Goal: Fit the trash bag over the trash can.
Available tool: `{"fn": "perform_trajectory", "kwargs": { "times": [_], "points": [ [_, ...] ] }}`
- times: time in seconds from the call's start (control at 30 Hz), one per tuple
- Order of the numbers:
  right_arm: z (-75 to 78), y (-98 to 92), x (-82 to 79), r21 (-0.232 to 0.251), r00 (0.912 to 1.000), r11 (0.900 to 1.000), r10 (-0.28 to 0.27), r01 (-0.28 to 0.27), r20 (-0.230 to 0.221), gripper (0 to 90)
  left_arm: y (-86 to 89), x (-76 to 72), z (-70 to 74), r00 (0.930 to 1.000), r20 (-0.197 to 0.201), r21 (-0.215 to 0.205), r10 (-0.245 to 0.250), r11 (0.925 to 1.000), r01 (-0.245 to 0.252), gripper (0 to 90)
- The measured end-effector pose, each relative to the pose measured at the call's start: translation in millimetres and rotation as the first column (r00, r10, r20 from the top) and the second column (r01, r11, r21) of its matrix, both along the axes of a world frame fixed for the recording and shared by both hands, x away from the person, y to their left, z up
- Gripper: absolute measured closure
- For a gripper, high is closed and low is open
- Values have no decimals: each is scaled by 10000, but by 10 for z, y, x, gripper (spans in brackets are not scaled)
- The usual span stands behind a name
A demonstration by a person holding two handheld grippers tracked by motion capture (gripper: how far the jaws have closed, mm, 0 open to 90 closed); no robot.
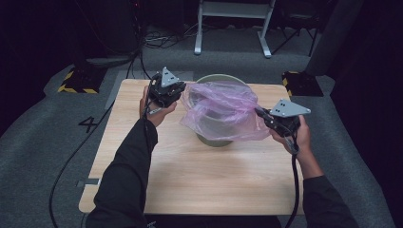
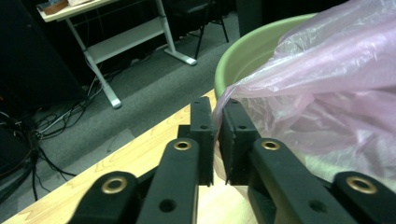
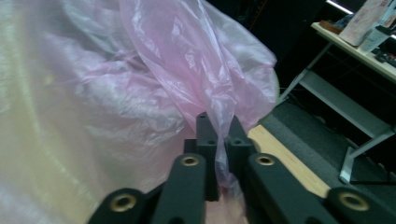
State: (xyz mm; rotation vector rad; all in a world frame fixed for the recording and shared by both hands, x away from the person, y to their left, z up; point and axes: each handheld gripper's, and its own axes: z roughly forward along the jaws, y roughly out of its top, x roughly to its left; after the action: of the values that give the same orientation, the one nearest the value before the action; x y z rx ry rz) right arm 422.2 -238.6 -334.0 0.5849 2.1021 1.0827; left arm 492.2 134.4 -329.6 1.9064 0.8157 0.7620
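We pinch the pink plastic bag (image 1: 223, 111) with both the left gripper (image 1: 177, 97) and right gripper (image 1: 259, 113), spreading it over the green bucket (image 1: 216, 137) near the table's (image 1: 199, 175) far edge.

Your left hand-held gripper (image 1: 177, 97) sits at ten o'clock on the surface, jaws nearly closed and pointing toward three o'clock, wrist cocked, forearm running up from six o'clock. Your right hand-held gripper (image 1: 260, 113) sits at three o'clock, jaws clamped tight and aimed toward nine o'clock, hand (image 1: 297, 135) gripping from below.
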Motion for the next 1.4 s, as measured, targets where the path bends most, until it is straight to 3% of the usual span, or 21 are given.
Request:
{"fn": "perform_trajectory", "kwargs": {
  "times": [0.1,0.2,0.3,0.43,0.57,0.67,0.77,0.9,1.03,1.17,1.33,1.4],
  "points": [
    [-7,-26,153,251,9988,9985,-482,478,129,900,-12,62,-36,9999,-18,26,100,9999,-100,862],
    [-8,-33,320,884,9959,9919,-904,907,-67,900,-20,142,-89,9996,-277,30,93,10000,-92,896],
    [-22,-53,443,1204,9919,9847,-1235,1262,-297,900,-39,219,-152,9982,-576,-100,156,9998,-162,897],
    [-101,-130,667,1746,9792,9677,-1620,1820,-1223,900,-75,317,-256,9948,-1009,-254,157,9995,-183,898],
    [-190,-163,831,2366,9679,9523,-1447,1927,-2057,900,-104,374,-354,9903,-1384,-631,83,9979,-172,898],
    [-249,-149,920,2685,9614,9437,-1273,1931,-2441,900,-124,406,-403,9871,-1598,-808,57,9966,-189,899],
    [-240,-89,973,2390,9598,9486,-1503,2076,-2371,900,-181,436,-439,9850,-1728,-643,3,9979,-115,899],
    [-237,-53,1025,2462,9575,9443,-1584,2182,-2410,900,-174,442,-487,9813,-1902,-1147,-292,9934,73,899],
    [-270,-125,1015,2829,9590,9433,-962,1734,-2667,900,-165,390,-488,9785,-1932,-1363,-728,9896,467,900],
    [-281,-189,948,3030,9599,9439,-445,1311,-2767,900,-142,275,-499,9753,-1837,-1243,-1223,9871,1004,899],
    [-271,-248,800,2866,9620,9563,240,572,-2721,900,-86,84,-482,9671,-1692,-931,-1897,9800,1760,899],
    [-249,-263,733,2713,9629,9618,382,372,-2672,900,-45,-5,-464,9691,-1512,-834,-1948,9794,1839,899]
  ]
}}
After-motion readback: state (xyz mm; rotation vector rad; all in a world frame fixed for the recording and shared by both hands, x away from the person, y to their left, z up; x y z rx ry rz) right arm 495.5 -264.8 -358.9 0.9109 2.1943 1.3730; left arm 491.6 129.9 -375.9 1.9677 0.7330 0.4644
